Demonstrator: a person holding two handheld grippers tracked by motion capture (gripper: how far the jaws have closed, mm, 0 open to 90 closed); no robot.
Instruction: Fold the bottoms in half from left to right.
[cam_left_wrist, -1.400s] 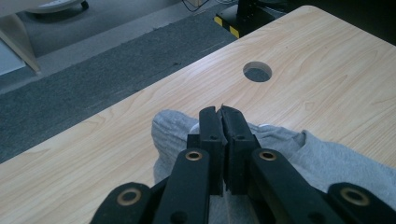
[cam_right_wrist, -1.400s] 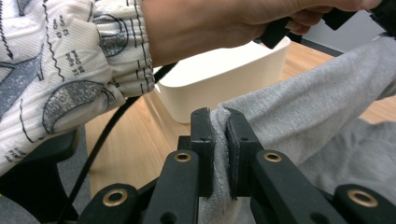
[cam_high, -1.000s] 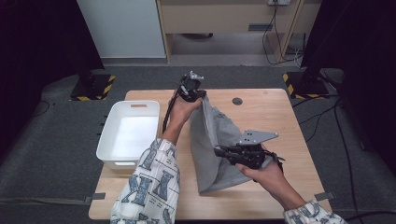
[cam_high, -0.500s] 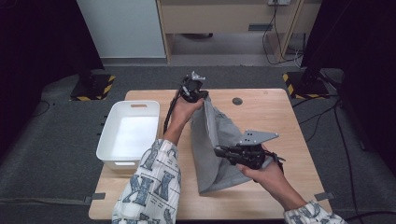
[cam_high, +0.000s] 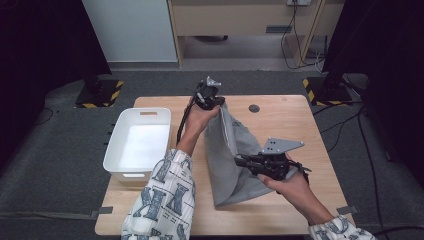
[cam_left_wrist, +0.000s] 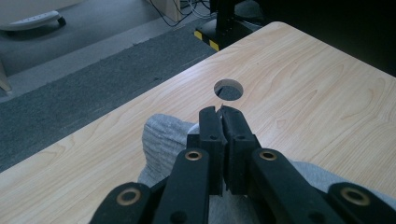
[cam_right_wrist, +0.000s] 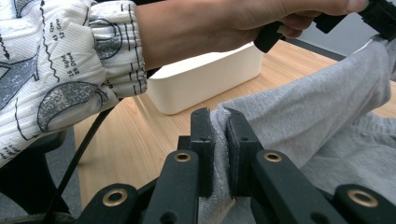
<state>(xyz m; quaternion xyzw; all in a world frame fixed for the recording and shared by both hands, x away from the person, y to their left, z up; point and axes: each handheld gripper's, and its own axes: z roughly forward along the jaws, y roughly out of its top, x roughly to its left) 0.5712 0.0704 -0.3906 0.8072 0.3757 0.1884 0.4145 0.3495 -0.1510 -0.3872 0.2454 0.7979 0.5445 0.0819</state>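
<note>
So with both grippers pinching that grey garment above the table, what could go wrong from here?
1. The right gripper clamps only a thin fold of the grey garment at its edge; a pull may slip it free.
2. The left gripper holds the far end the same way, with little cloth showing between its fingers, so that end may drop.
3. The white bin sits beside the left forearm; a sideways sweep may knock it.

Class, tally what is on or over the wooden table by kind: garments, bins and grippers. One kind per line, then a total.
Grey garment: 1
White bin: 1
Grippers: 2, the left gripper and the right gripper, both clamped on the garment
Total: 4
</note>
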